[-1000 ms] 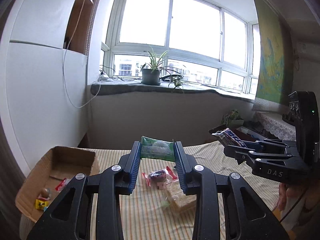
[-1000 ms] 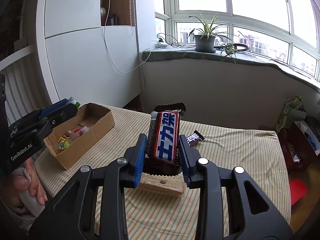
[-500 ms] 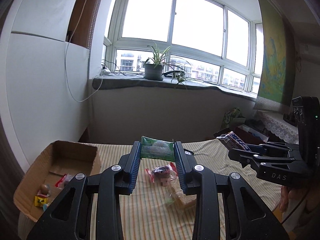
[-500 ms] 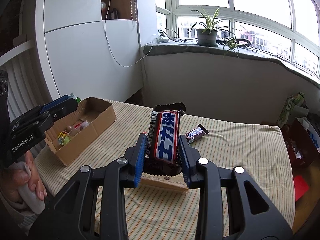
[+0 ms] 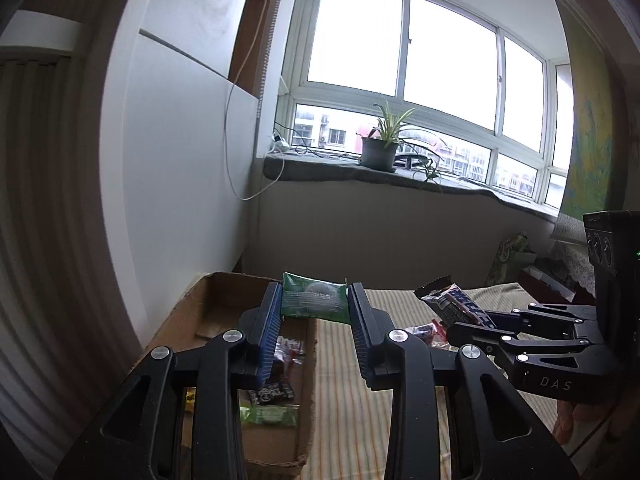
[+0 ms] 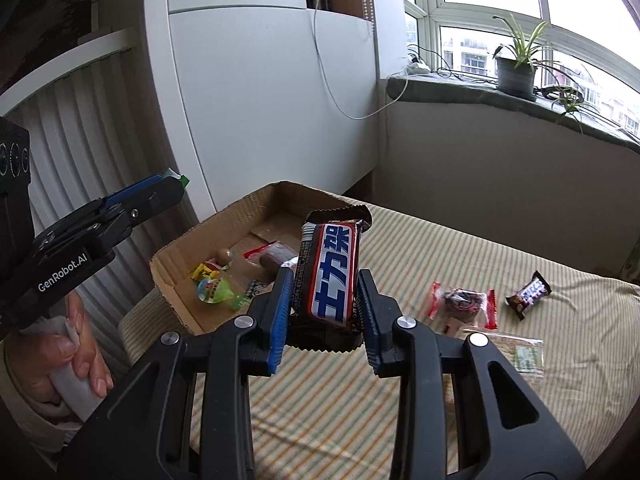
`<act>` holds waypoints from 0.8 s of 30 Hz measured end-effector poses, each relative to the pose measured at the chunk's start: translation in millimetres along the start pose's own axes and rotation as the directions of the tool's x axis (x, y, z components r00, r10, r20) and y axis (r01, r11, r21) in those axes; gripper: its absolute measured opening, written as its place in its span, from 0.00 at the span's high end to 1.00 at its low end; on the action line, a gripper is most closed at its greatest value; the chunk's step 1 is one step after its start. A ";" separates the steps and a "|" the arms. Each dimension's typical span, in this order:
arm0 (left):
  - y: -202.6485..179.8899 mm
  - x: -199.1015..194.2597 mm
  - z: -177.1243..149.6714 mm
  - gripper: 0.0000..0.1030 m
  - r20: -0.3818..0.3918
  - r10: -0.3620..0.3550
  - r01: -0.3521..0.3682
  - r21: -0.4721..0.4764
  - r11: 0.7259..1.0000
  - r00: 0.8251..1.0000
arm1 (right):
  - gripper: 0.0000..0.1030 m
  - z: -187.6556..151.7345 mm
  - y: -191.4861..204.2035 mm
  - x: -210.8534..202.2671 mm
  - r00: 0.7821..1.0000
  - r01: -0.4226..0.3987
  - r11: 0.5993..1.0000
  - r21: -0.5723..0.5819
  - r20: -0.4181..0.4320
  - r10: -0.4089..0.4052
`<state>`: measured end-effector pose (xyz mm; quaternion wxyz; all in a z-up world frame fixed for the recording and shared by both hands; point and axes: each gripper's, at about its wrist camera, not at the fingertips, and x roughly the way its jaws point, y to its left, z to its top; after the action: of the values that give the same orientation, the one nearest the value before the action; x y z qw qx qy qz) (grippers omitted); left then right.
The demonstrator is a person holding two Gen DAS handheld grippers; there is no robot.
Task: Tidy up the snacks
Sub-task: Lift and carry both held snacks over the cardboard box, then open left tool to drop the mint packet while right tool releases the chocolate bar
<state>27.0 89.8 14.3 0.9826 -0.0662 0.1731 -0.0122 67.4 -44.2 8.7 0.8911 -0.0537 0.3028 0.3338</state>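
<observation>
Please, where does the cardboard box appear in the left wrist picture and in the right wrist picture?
Left wrist: the cardboard box is at lower left, partly behind the left tongs.
Right wrist: the box is left of centre, beyond the right tongs.
Shared landmark: the potted plant on the windowsill.

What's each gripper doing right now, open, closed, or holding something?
Left gripper: shut on the green snack packet.
Right gripper: shut on the brown chocolate bar.
</observation>
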 end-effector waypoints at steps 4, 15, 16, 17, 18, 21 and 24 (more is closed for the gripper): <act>37.6 -16.9 -0.2 0.69 0.008 0.081 -0.081 -0.034 0.996 0.997 | 0.68 5.8 34.2 18.6 0.998 -0.065 0.997 -0.039 0.002 0.065; 53.3 -29.2 -0.1 0.69 0.021 0.125 -0.123 -0.051 0.991 0.992 | 0.68 9.5 54.6 32.5 0.995 -0.102 0.993 -0.059 -0.007 0.101; 54.7 -28.7 0.1 0.69 0.019 0.122 -0.121 -0.050 0.991 0.992 | 0.68 11.4 54.9 33.8 0.995 -0.102 0.993 -0.061 -0.007 0.102; 56.0 -27.5 0.4 0.69 0.017 0.121 -0.120 -0.051 0.992 0.993 | 0.68 12.6 55.6 36.6 0.995 -0.103 0.993 -0.063 -0.008 0.102; 57.3 -26.1 0.9 0.69 0.014 0.119 -0.118 -0.053 0.992 0.993 | 0.68 14.1 55.7 40.0 0.994 -0.105 0.992 -0.063 -0.010 0.104; 64.0 -19.9 1.9 0.69 0.001 0.116 -0.116 -0.059 0.992 0.993 | 0.68 18.7 57.1 47.9 0.994 -0.109 0.992 -0.068 -0.015 0.108; 70.7 -12.2 1.2 0.69 -0.013 0.114 -0.115 -0.070 0.991 0.993 | 0.68 21.3 57.5 60.0 0.993 -0.115 0.991 -0.072 -0.024 0.114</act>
<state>16.0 160.5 10.0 0.9780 -0.0907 0.1813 0.0499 77.7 40.3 -2.5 0.8649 -0.0721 0.3016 0.3947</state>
